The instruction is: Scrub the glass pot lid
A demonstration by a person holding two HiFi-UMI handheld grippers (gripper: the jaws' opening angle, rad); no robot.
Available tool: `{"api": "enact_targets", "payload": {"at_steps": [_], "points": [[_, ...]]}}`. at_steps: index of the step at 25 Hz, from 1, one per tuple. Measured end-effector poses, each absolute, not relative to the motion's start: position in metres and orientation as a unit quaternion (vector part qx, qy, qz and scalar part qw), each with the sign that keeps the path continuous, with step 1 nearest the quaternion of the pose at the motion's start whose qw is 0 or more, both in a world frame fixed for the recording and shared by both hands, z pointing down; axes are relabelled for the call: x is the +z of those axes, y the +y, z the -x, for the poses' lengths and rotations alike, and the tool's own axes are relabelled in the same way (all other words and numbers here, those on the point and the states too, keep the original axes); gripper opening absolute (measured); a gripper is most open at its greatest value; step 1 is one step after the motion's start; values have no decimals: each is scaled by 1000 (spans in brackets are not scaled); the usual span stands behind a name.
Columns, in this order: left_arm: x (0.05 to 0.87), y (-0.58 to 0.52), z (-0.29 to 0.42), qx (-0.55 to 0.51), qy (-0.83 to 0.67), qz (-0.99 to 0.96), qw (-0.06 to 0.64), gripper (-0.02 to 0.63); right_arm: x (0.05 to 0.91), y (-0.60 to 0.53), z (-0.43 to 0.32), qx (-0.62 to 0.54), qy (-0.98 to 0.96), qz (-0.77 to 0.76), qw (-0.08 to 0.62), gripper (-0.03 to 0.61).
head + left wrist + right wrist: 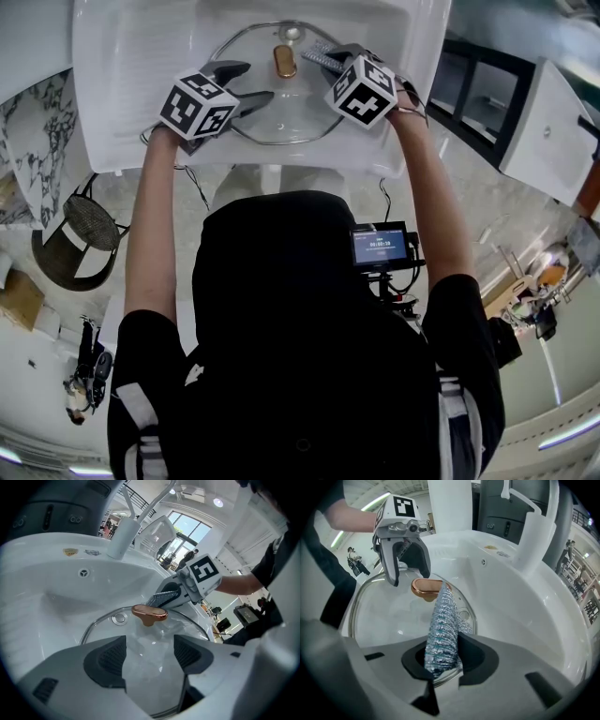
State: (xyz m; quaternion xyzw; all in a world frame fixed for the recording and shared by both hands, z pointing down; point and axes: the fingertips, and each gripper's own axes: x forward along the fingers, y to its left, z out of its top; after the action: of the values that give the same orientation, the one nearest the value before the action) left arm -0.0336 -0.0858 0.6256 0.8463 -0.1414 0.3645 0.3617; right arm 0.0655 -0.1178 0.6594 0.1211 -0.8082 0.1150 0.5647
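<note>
A glass pot lid [267,108] with a copper knob [284,61] lies in a white sink [122,84]. My left gripper [246,84] stands open over the lid's left side, nothing pinched between its fingers [108,657]. In the left gripper view the lid [150,641] and knob [149,613] lie just ahead of the left gripper [150,654]. My right gripper [328,56] is shut on a silvery scrub pad [443,625], whose tip rests on the lid [389,611] beside the knob [425,588]. The open left gripper [405,566] faces it across the lid.
A white faucet [123,538] stands at the sink's back, also in the right gripper view [534,527]. The drain [120,618] shows through the glass. A wicker chair [80,234] stands on the floor at left, and a small monitor [380,248] is mounted on the person's chest.
</note>
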Motion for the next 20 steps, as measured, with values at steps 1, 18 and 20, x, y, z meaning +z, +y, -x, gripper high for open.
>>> {"api": "enact_targets", "payload": {"at_steps": [1,18,20], "points": [[626,-86,34,364,-141,-846,362,290,662,-120,-66,118,-807,-123,565,69],[628,-85,33,362,-141,-847,363,291,671,-128,-70,143,-800,-139,565,67],[628,-86,33,362,-142,-847,363,290,669,-127,-70,142,-801,-137,565,67]]}}
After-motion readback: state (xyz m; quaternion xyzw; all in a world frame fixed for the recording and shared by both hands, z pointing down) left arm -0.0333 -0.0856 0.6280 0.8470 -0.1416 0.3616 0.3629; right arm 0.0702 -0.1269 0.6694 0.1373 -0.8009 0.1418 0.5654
